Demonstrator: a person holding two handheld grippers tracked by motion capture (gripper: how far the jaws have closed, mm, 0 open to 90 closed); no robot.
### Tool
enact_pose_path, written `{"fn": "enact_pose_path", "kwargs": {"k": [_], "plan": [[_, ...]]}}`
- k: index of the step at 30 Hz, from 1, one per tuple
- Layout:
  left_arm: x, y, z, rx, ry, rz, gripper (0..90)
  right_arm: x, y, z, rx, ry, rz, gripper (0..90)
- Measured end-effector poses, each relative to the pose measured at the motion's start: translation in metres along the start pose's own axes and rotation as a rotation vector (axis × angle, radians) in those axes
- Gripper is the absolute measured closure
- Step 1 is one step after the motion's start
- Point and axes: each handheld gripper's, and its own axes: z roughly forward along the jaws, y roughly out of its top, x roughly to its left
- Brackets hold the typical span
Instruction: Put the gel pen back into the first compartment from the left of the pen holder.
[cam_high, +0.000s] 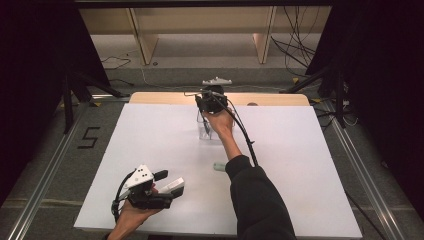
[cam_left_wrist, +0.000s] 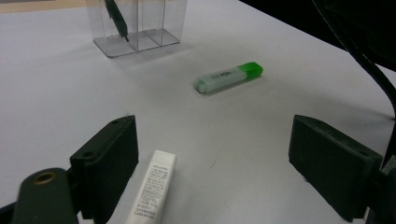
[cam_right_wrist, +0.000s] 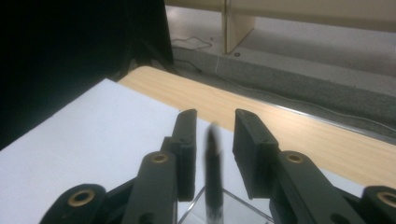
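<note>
At the near left of the white table (cam_high: 150, 145), the left gripper (cam_high: 169, 181) lies low in the person's hand, its jaws spread wide with nothing pressed between them. In the left gripper view a white tube (cam_left_wrist: 153, 187) (small black print along its side) lies flat on the table just inside the left jaw, close to its pad; whether it touches the pad cannot be told. Farther out, between the jaws' line of sight, a green-capped highlighter (cam_left_wrist: 228, 77) lies on its side, well apart from the tube.

Toward the middle, in the high view, the highlighter (cam_high: 219, 166) rests just beside the person's right sleeve (cam_high: 255, 195).

At the far centre stands a clear holder (cam_left_wrist: 137, 25) with upright compartments. A dark pen (cam_left_wrist: 116, 19) leans inside its left compartment in the left gripper view, tip down near the floor of the box.

The right gripper (cam_high: 210, 102) hangs directly above the holder (cam_high: 210, 131), pointing down. In the right gripper view its jaws are slightly apart, and the pen (cam_right_wrist: 214, 172) (blurred) stands between them without touching either pad, so it is not gripped.
</note>
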Motion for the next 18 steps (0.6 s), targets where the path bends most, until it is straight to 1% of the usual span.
{"fn": "enact_pose_path", "kwargs": {"k": [2, 4, 5, 6, 9, 11, 12, 14, 18], "plan": [[0.000, 0.000, 0.000, 0.000, 0.001, -0.001, 15.8, -0.003, 0.002, -0.006, -0.014, 0.010, 0.005, 69.1], [0.000, 0.000, 0.000, -0.004, 0.001, -0.005, 15.8, -0.006, 0.003, -0.011, -0.016, 0.010, 0.008, 65.2], [0.000, 0.000, 0.000, -0.004, 0.001, -0.005, 15.8, -0.006, 0.003, -0.011, -0.016, 0.010, 0.008, 65.2], [0.000, 0.000, 0.000, 0.001, 0.003, 0.001, 15.8, -0.008, 0.004, -0.018, -0.023, 0.019, 0.011, 62.9], [0.000, 0.000, 0.000, 0.001, 0.003, -0.001, 15.8, -0.013, 0.004, -0.029, -0.031, 0.033, 0.017, 56.4], [0.000, 0.000, 0.001, 0.002, 0.004, 0.001, 15.8, -0.014, 0.004, -0.032, -0.030, 0.040, 0.019, 55.3], [0.001, 0.000, 0.001, 0.008, 0.005, 0.007, 15.8, -0.017, 0.003, -0.039, -0.031, 0.054, 0.019, 53.5], [0.001, 0.000, 0.001, 0.004, 0.005, 0.002, 15.8, -0.019, 0.001, -0.047, -0.025, 0.071, 0.022, 49.7], [0.001, -0.001, 0.001, 0.007, 0.009, 0.001, 15.8, -0.024, -0.004, -0.062, -0.017, 0.102, 0.016, 46.1]]}}
